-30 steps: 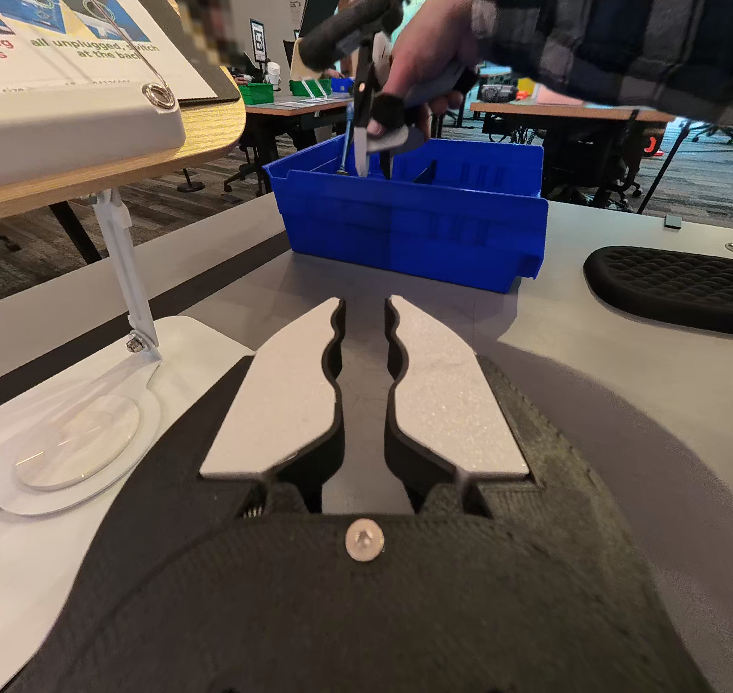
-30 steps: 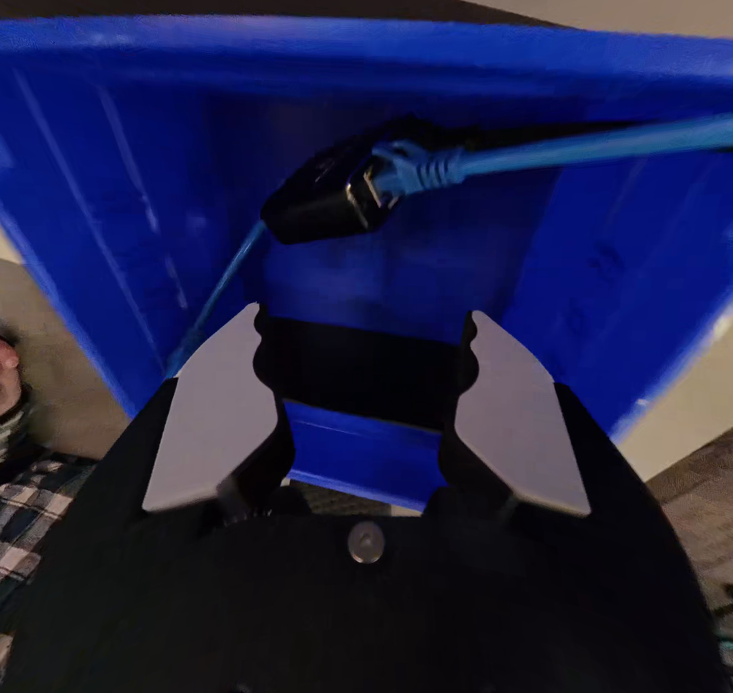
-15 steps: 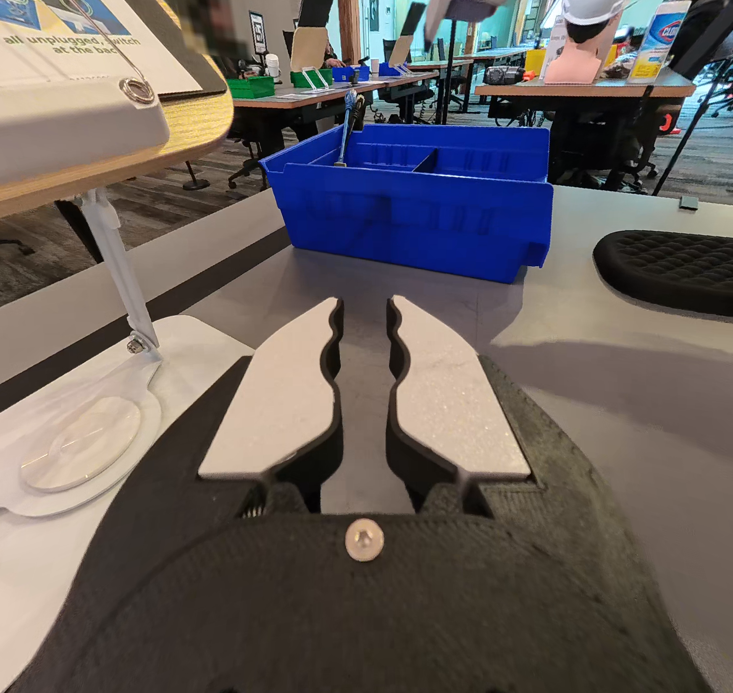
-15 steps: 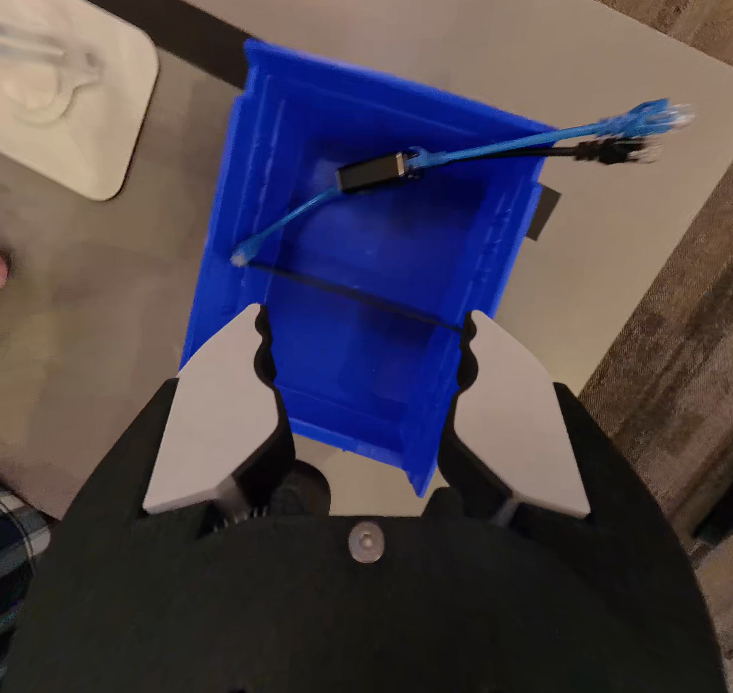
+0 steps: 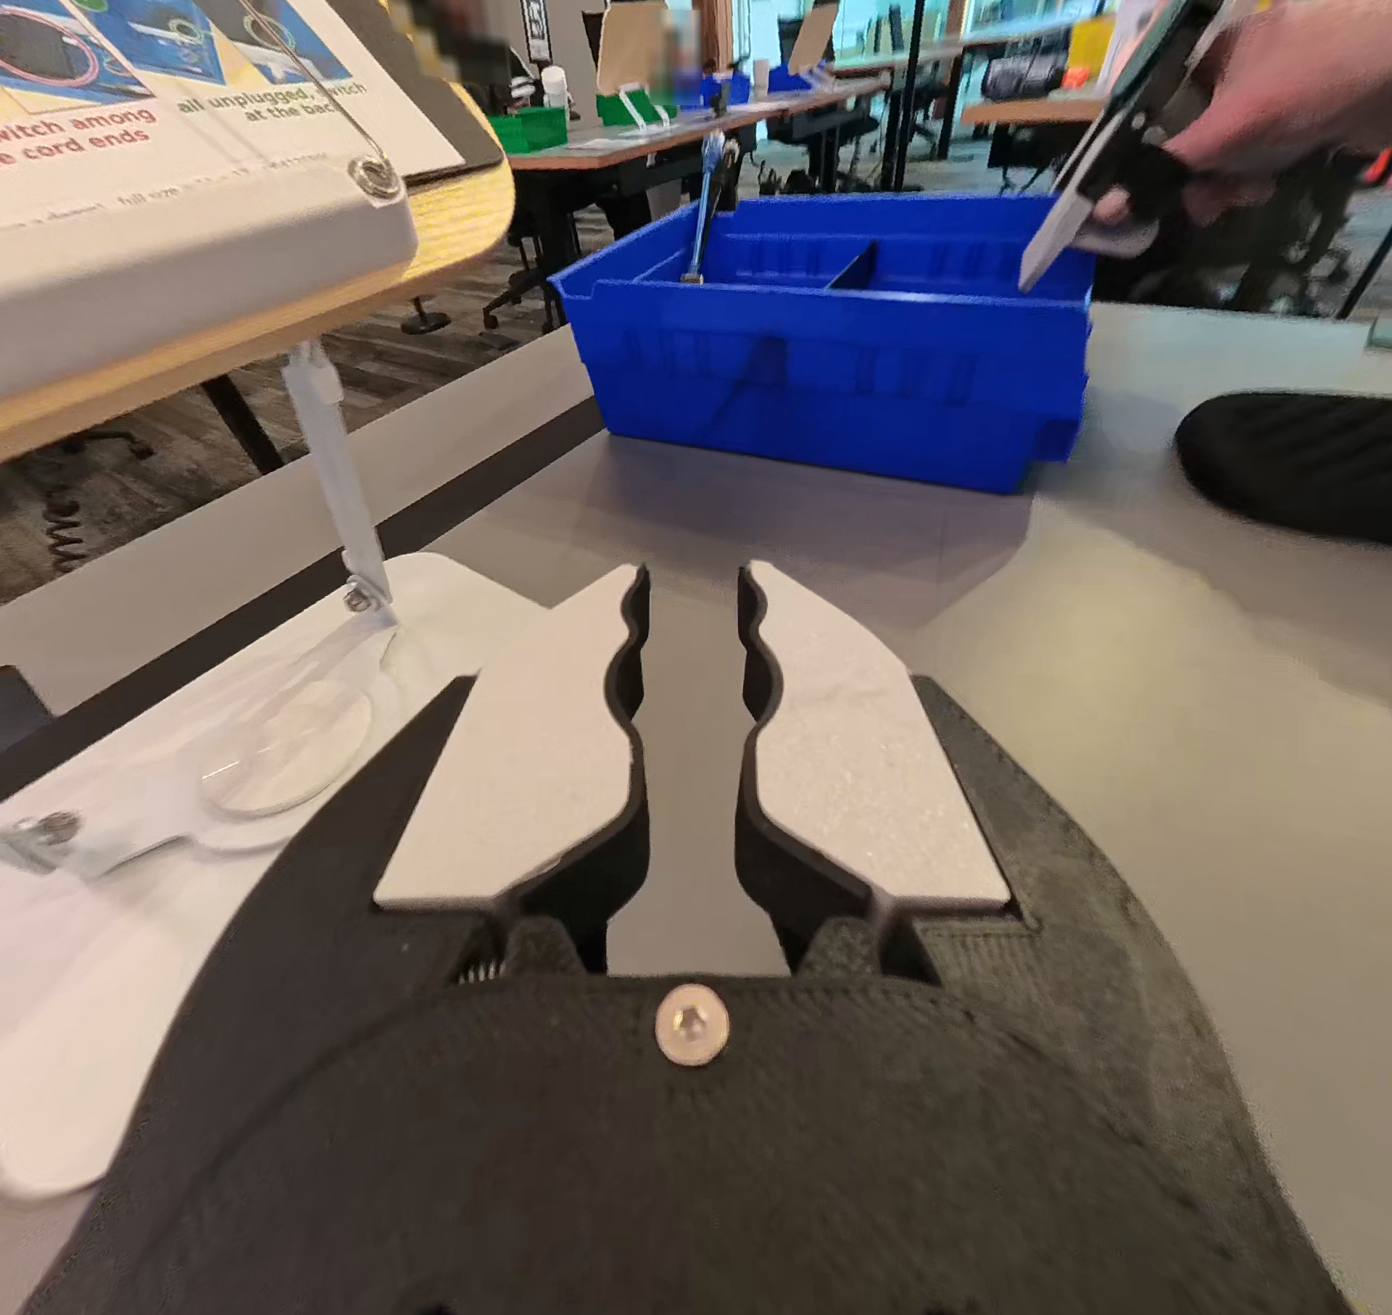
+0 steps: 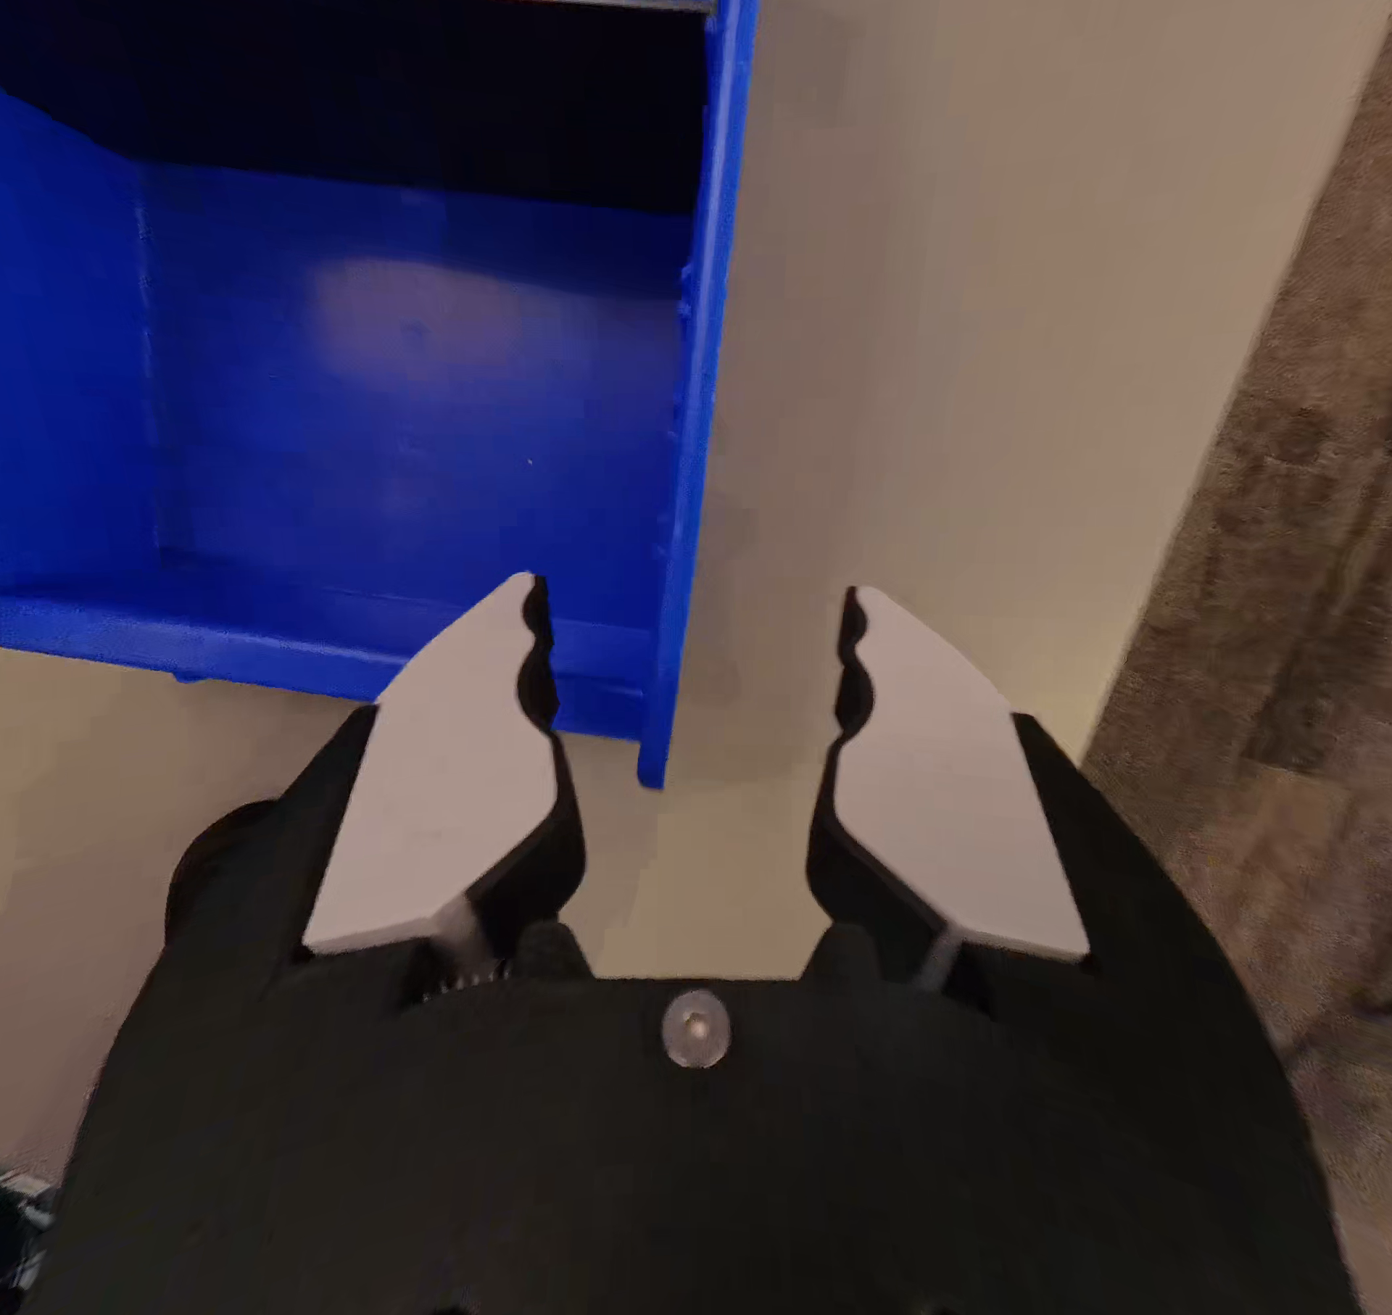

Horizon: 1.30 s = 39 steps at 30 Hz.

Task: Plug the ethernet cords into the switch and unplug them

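Your left gripper (image 5: 691,586) hovers over the worktop (image 5: 1130,676), narrowly parted, holding nothing. Your right gripper (image 6: 693,590) gapes wide, nothing between its fingers, over the blue bin's (image 5: 828,375) right-end corner; a blue ethernet cord (image 5: 708,209) pokes from its far left corner.

Open-plan office or lab floor. Rows of long desks (image 5: 678,130) with black office chairs (image 5: 1017,77), green trays (image 5: 527,130) and upright screens (image 5: 828,36) behind. Grey worktable (image 5: 1130,676) in front, carrying a blue bin (image 5: 828,375) and an instruction sheet (image 5: 188,74) on a white stand (image 5: 331,450). Wood-look flooring (image 5: 377,352).
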Tool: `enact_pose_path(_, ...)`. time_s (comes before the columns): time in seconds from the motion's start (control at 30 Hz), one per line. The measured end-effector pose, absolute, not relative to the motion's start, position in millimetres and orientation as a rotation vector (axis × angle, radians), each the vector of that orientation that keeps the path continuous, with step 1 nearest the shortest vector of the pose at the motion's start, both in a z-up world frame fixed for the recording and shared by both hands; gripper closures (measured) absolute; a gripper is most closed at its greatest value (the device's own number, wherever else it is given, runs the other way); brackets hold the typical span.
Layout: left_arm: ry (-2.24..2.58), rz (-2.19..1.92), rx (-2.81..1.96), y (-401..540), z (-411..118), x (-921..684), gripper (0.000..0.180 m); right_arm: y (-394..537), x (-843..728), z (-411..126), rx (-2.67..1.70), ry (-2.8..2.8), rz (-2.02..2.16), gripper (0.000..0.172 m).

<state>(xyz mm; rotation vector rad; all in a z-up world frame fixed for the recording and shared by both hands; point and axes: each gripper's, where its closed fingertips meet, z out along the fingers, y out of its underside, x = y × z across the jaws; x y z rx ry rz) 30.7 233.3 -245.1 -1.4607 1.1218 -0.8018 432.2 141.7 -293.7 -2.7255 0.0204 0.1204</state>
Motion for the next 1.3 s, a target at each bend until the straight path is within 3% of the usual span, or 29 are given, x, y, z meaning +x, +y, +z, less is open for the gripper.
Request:
enact_pose_path(0.1,1.147,-0.693,-1.480,243.2,-236.4,-1.6,0.151,147.4,430.8,-306.1,-2.707,-0.017,0.172,0.123)
enact_pose_path(0.2,1.080,-0.553,-1.519,265.7,-213.4,-64.5,0.141,150.7,427.9,-308.2,-2.695,-0.062,0.176,0.164)
enact_pose_path(0.43,0.786,-0.075,-1.740,340.7,-176.0,-295.9,0.122,148.2,433.3,-308.1,-2.711,-0.025,0.177,0.167)
enact_pose_path(0.57,0.612,0.094,-1.961,386.1,-201.1,-411.4,0.110,145.5,433.1,-305.0,-2.736,0.008,0.187,0.167)
enact_pose_path(0.67,0.472,0.088,-2.165,412.1,-238.4,-467.9,0.091,144.8,431.5,-298.6,-2.759,0.021,0.189,0.167)
enact_pose_path(0.77,0.401,-0.015,-2.318,426.8,-275.8,-490.3,0.088,143.1,429.1,-293.6,-2.783,0.023,0.191,0.167)
enact_pose_path(0.87,0.376,-0.194,-2.438,432.5,-306.9,-486.0,0.099,141.2,428.6,-290.5,-2.803,0.014,0.186,0.167)
enact_pose_path(0.97,0.340,-0.462,-2.394,440.7,-311.0,-469.4,0.151,139.4,427.1,-287.5,-2.819,0.001,0.186,0.167)
enact_pose_path(1.1,0.244,-0.576,-2.360,448.4,-308.7,-474.5,0.175,134.3,421.6,-282.5,-2.841,-0.031,0.181,0.166)
enact_pose_path(1.3,0.279,-0.519,-2.360,434.9,-300.9,-479.3,0.176,115.7,404.3,-273.1,-2.879,-0.129,0.196,0.166)
